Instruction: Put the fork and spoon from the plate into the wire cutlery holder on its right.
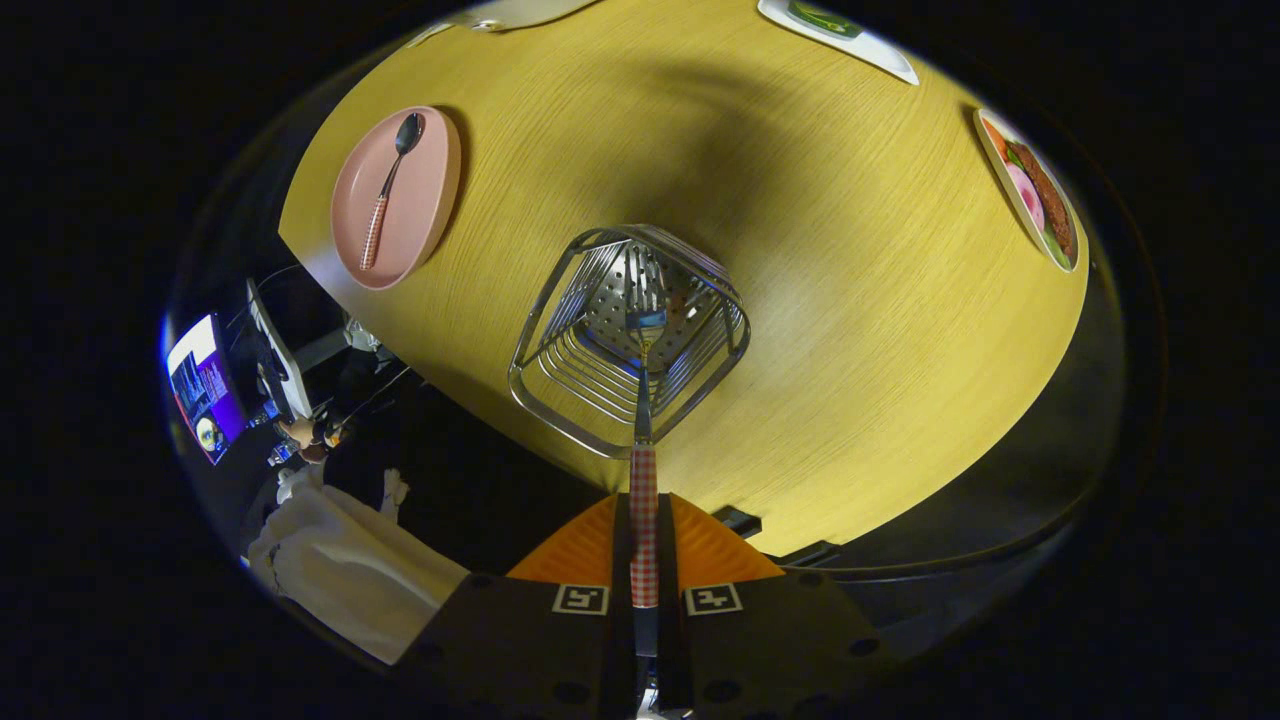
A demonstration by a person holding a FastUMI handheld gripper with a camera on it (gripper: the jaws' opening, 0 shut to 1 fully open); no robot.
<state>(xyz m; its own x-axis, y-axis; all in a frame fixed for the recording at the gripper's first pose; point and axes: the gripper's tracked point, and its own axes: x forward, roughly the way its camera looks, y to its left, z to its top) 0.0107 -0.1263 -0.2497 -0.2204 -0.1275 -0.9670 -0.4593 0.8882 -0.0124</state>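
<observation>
Fork going into the holder, spoon not yet moved.

The tool [643,545] is clamped on the fork [643,470] by its checked handle, both fingers pressing it, with the fork's head hanging down inside the wire holder [560,300] just ahead of them, above its perforated bottom. I judge the task near halfway: the fork needs only release, as the grip is not yet let go. Beyond the holder, on the surface [850,300], the spoon [390,185] lies on the pink plate [430,220], left to fetch.
</observation>
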